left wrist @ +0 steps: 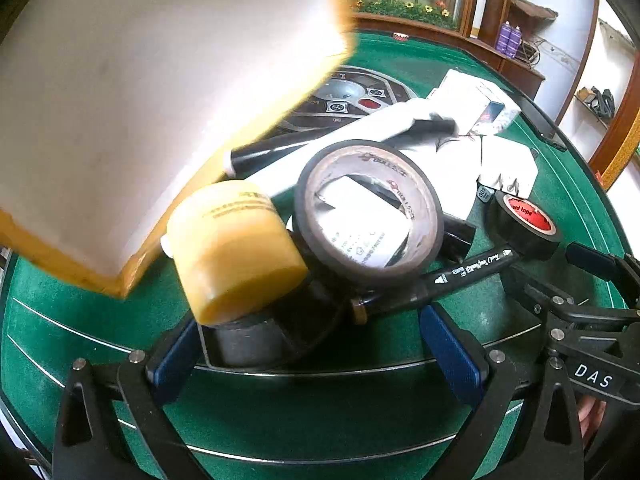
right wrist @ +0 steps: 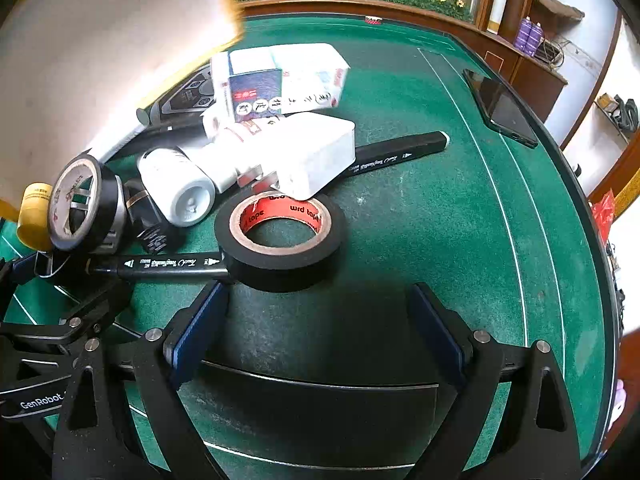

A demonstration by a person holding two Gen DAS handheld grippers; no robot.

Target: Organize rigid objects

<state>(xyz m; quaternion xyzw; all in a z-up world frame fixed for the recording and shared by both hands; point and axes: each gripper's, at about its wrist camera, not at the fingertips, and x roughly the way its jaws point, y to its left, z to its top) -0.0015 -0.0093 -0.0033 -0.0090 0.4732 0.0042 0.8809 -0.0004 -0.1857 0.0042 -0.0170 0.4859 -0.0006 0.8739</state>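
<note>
A heap of small items lies on the green felt table (right wrist: 420,200). My left gripper (left wrist: 316,344) is open, with a grey tape roll (left wrist: 248,340) between its fingers; a yellow bottle (left wrist: 234,252) and a standing black tape roll (left wrist: 368,208) lie just beyond. My right gripper (right wrist: 316,320) is open and empty, just short of a flat black tape roll with a red core (right wrist: 280,236). A black marker (right wrist: 168,266) touches that roll. A white bottle (right wrist: 180,188), a white charger (right wrist: 316,156) and white boxes (right wrist: 280,80) lie behind.
A large white and yellow box (left wrist: 140,100) looms blurred at the upper left of both views. A second marker (right wrist: 400,152) and a black phone (right wrist: 500,108) lie at the right. The table's wooden rim (right wrist: 360,4) runs along the back.
</note>
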